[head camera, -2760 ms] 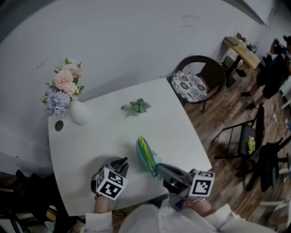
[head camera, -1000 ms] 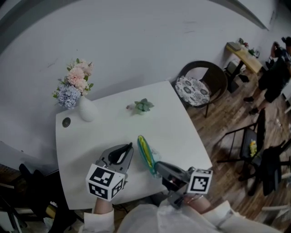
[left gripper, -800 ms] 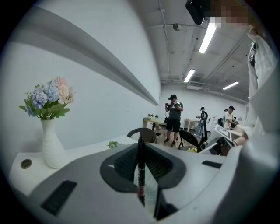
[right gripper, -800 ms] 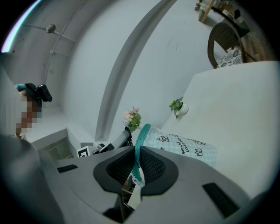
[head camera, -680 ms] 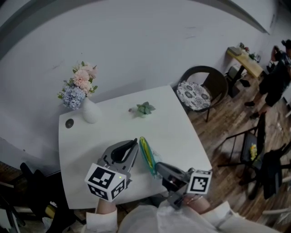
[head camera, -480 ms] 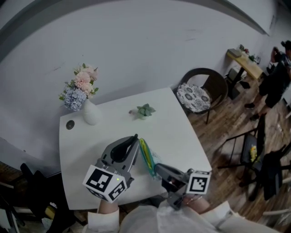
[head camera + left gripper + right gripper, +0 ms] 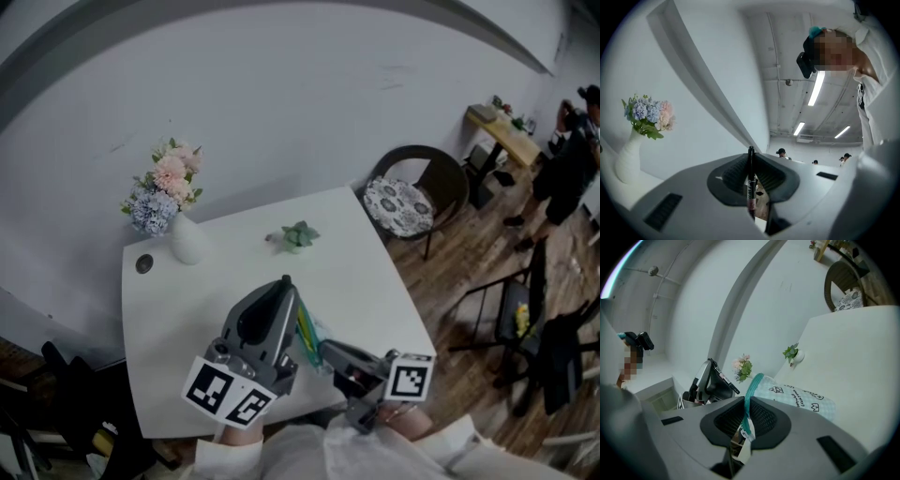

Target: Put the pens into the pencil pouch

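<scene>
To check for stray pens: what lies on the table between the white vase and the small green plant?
Nothing: the head view shows bare white table between the vase and the plant.

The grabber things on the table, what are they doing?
A person is working a gripper with each hand. The left gripper is shut on a dark pen and holds it up close to the pencil pouch. The right gripper pinches the pouch's teal edge while the pouch lies on the white table. The pen is not in the pouch yet.
</scene>
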Demonstrator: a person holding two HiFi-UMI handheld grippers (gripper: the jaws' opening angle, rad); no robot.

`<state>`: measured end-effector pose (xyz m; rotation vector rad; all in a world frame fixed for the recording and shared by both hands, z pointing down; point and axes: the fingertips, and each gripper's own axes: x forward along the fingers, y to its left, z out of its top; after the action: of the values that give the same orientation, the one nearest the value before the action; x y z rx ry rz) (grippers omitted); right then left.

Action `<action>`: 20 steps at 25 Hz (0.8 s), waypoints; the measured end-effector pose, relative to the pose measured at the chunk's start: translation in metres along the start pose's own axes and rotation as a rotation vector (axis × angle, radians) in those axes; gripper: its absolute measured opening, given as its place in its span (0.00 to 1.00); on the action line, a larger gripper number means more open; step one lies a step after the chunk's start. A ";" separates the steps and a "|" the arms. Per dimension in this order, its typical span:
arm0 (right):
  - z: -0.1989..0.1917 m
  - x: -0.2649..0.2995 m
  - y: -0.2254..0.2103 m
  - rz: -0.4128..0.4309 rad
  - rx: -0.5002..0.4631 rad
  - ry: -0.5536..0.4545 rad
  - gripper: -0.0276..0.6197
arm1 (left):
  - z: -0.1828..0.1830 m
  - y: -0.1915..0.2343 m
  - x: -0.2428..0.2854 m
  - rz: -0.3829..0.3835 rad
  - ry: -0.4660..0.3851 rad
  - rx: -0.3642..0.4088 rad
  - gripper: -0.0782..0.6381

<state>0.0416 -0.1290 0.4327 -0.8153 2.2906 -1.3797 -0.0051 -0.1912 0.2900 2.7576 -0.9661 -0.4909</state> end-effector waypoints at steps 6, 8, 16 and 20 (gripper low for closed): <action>0.002 0.001 -0.001 0.001 0.002 0.007 0.10 | -0.011 -0.001 0.004 -0.025 -0.035 -0.082 0.17; 0.003 0.002 -0.001 0.004 -0.001 0.009 0.10 | -0.014 0.000 0.006 -0.026 -0.039 -0.087 0.17; 0.005 0.001 -0.001 0.010 -0.002 0.017 0.10 | -0.036 -0.004 0.006 -0.044 0.015 -0.072 0.17; 0.006 -0.002 -0.004 0.001 0.006 0.012 0.10 | -0.046 -0.002 0.002 -0.037 0.046 -0.081 0.17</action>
<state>0.0476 -0.1328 0.4332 -0.8056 2.2948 -1.3937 0.0140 -0.1877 0.3317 2.7057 -0.8672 -0.4602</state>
